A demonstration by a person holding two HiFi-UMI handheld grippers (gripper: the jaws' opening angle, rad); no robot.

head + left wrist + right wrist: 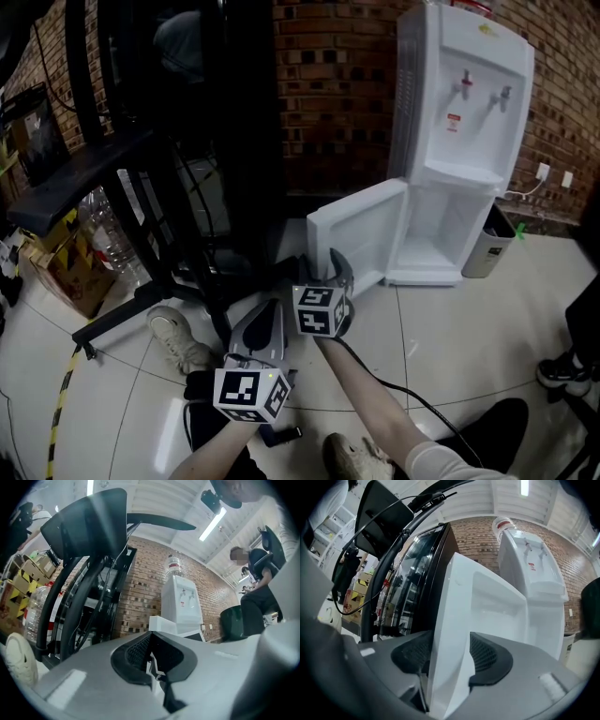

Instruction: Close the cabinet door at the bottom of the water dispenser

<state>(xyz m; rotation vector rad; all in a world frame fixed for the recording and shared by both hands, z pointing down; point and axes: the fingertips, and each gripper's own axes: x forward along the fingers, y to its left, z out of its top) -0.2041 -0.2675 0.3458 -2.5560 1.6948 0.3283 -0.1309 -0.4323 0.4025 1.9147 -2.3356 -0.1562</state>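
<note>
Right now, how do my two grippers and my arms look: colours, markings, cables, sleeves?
The left gripper and the right gripper both have grey bodies with dark, mesh-textured pads. The left cube and the right cube bear black-and-white square markers. A black cable seems to trail from the right gripper. The right arm wears a white sleeve; no left sleeve shows.

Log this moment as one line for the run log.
door: open, swung out from dispenser | right gripper: closed on door edge | left gripper: shut, empty
</note>
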